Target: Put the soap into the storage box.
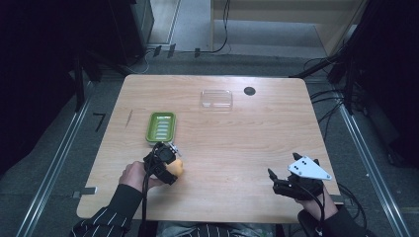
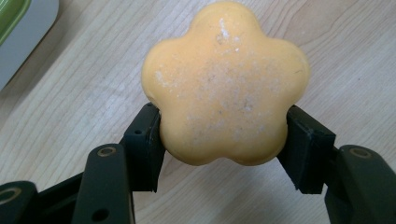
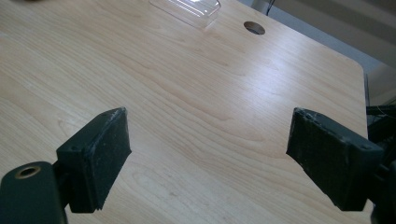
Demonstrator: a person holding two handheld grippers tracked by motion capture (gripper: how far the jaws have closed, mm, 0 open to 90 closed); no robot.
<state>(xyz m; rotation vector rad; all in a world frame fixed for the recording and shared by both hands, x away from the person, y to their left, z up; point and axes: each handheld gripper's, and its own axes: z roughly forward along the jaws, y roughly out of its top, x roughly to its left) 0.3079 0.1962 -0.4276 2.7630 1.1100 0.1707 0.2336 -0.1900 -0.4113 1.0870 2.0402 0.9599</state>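
Your left tongs (image 2: 224, 135) are clamped on an orange flower-shaped soap (image 2: 225, 84), one jaw pressed into each side of its lower lobes. The left gripper view is where you get the detail: five rounded lobes and a pale, dusty speckle across the flat face, with the wood grain of the surface (image 2: 84, 93) right behind it. From the high view the soap (image 1: 176, 168) is just a small orange blob poking out past your left tongs (image 1: 170, 160), so you can't make out its shape there.

What the high view does give you is the layout. The green soap dish (image 1: 161, 127) with its ribbed inside sits just beyond your left tongs, close but not touching. In the left gripper view only a corner of that dish (image 2: 23, 32) peeks in at the top left.

Your right tongs (image 1: 276, 183) are spread wide with nothing between them, hovering near the front right part of the surface (image 1: 237, 148), well apart from the left ones. Their own view (image 3: 210, 154) looks across bare wood to a clear plastic lid (image 3: 187, 9) far ahead, with a dark round hole (image 3: 254, 28) in the surface to its right. The high view shows that same lid (image 1: 216, 98) and the hole (image 1: 249, 91) near the far edge.
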